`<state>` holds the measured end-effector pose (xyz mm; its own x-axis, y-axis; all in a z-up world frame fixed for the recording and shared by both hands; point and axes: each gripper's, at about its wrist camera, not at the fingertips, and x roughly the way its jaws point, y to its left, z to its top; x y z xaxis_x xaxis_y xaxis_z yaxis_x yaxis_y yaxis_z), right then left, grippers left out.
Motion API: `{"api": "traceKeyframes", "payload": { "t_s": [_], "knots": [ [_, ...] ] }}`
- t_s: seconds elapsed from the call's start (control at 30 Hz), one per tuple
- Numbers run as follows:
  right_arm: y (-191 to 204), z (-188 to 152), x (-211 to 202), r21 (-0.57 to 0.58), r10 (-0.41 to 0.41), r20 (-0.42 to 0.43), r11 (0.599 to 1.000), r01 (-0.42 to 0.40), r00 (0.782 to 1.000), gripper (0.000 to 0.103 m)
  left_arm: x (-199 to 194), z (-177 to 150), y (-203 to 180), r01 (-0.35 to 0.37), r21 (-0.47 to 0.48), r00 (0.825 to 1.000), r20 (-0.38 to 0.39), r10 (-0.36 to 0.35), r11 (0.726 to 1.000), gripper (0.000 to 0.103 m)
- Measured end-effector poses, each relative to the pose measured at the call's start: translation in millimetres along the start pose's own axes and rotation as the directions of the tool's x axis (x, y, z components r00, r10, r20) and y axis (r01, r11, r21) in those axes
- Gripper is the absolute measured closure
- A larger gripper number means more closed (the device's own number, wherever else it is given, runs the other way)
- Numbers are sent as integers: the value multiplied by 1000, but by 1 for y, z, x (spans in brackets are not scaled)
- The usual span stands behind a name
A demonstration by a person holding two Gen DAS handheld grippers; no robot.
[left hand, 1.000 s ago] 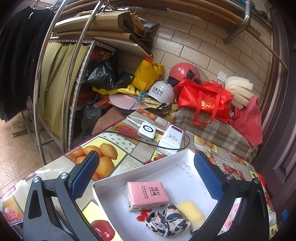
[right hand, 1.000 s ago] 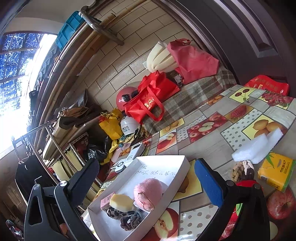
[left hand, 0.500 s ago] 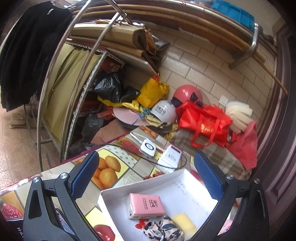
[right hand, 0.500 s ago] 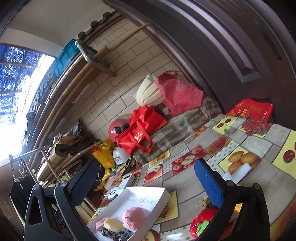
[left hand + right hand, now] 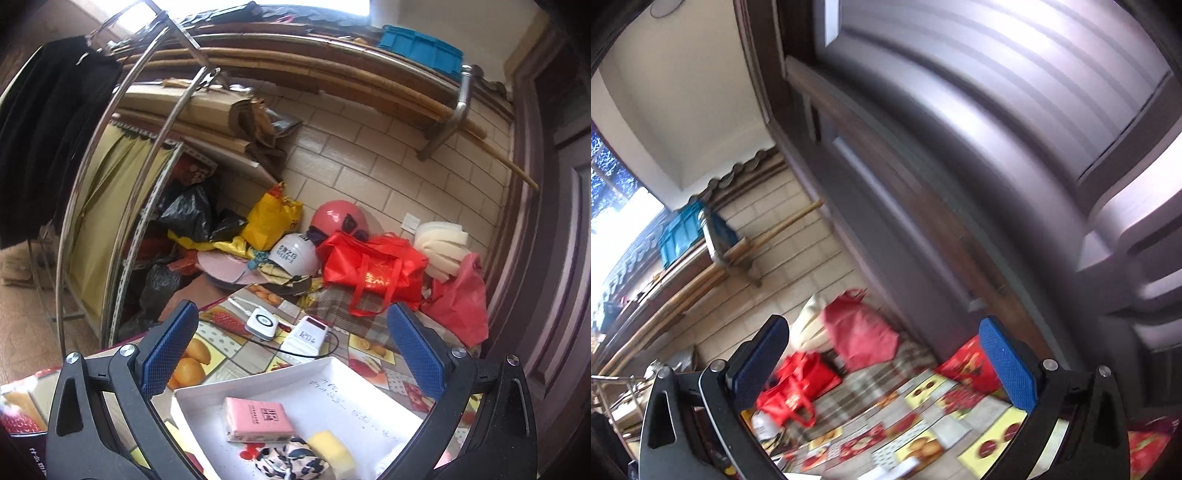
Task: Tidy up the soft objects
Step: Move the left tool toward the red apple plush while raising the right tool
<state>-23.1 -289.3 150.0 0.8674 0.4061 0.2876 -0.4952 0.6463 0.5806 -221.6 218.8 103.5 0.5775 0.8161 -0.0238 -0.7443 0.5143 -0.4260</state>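
Both tongs stand apart and empty. The left gripper (image 5: 291,347) frames the white tray (image 5: 369,402) at lower centre, holding a pink tissue pack (image 5: 258,419), yellow sponge (image 5: 330,448) and patterned cloth (image 5: 291,461). The right gripper (image 5: 884,363) faces a blurred dark door (image 5: 960,147); red bags (image 5: 801,384) crowd the fruit-print tablecloth (image 5: 923,432) below.
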Motion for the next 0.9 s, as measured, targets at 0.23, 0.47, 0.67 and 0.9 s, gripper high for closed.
{"api": "traceKeyframes", "payload": {
  "t_s": [0.23, 0.47, 0.67, 0.9],
  "knots": [
    [-45, 40, -52, 17, -108, 117, 994, 107, 987, 0, -18, -44, -99, 347, 219, 929, -213, -303, 912, 0],
    [-80, 49, -69, 43, -138, 122, 990, 134, 983, 0, -31, -115, -191, 659, 250, 675, -614, -410, 710, 0],
    [-101, 46, -67, 77, -148, 108, 987, 140, 983, 0, -67, -186, -235, 764, 323, 558, -765, -322, 558, 0],
    [-108, 42, -61, 96, -155, 77, 984, 148, 985, 0, -77, -198, -247, 790, 352, 542, -784, -303, 502, 0]
  ]
}}
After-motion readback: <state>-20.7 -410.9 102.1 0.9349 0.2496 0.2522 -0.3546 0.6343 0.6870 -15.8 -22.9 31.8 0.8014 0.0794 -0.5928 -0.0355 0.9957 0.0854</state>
